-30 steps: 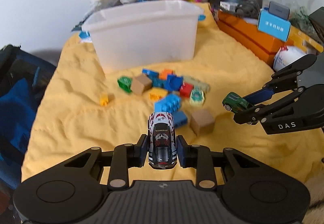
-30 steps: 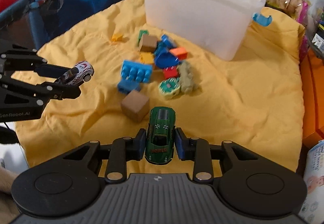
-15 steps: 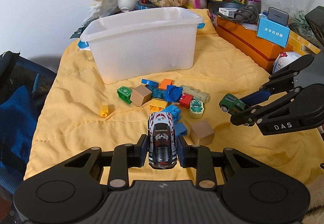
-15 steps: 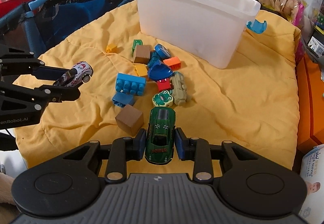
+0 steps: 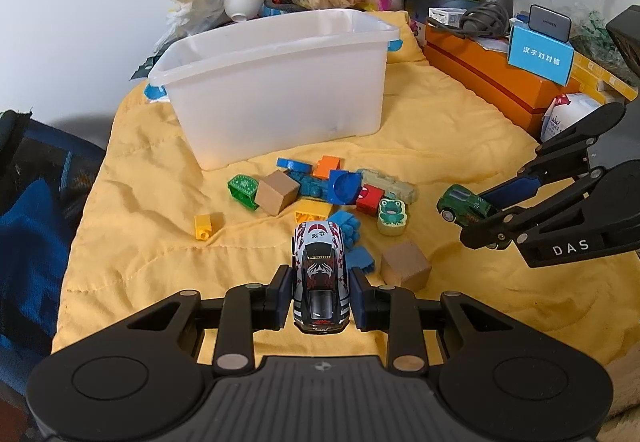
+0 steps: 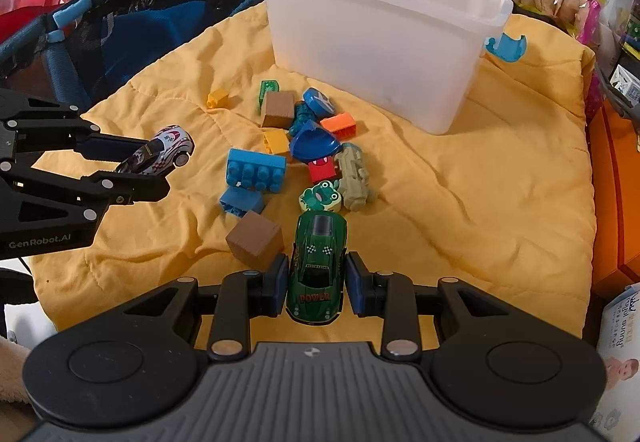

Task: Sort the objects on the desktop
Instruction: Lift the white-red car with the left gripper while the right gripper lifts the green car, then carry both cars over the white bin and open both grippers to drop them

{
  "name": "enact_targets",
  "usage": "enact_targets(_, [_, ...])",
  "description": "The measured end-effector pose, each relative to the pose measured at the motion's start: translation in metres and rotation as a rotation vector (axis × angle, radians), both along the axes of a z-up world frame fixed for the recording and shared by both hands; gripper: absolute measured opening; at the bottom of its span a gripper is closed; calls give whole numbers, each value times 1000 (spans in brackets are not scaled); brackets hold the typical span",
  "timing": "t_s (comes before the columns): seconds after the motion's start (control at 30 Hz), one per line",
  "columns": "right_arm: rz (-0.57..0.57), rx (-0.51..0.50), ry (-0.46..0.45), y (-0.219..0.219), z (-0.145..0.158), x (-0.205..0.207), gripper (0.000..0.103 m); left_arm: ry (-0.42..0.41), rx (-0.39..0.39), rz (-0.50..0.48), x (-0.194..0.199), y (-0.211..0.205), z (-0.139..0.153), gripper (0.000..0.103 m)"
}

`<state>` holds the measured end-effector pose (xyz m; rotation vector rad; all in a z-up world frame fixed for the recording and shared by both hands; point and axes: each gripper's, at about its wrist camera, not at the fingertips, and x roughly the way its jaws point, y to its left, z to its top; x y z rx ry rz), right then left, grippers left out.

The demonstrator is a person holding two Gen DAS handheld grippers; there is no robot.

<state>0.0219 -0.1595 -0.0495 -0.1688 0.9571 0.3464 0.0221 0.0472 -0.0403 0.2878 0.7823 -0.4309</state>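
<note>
White bin [image 5: 276, 82] sits at back of yellow blanket [image 5: 460, 146], inside looks bare; blocks [image 6: 256, 170] piled in front. L gripper [image 5: 321, 296] pinches white toy car [image 5: 320, 274], R gripper [image 6: 316, 284] pinches green toy car [image 6: 318, 266], both held above blanket

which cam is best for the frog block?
Left wrist: the frog block faces the camera, unobstructed, beside the red block. The right wrist view shows it tilted, with its lower edge hidden behind the green car.
</note>
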Motion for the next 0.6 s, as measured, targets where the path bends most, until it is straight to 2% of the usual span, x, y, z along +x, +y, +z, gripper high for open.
enact_targets(0.23, [0, 1, -2, -1, 1, 4, 34, -18, 11, -6, 4, 0, 3, 33])
enact_targets(0.4, [-20, 54, 2, -7, 9, 15, 34, -49, 21, -17, 19, 0, 13, 33])
enact_targets(0.5, [-26, 39, -51, -10, 23, 32, 34, -101, -13, -10, 42, -2, 33, 33])
enact_targets(0.6, [-41, 35, -154, -11, 48, 56, 34, -167, -59, 12, 70, -4, 56, 33])
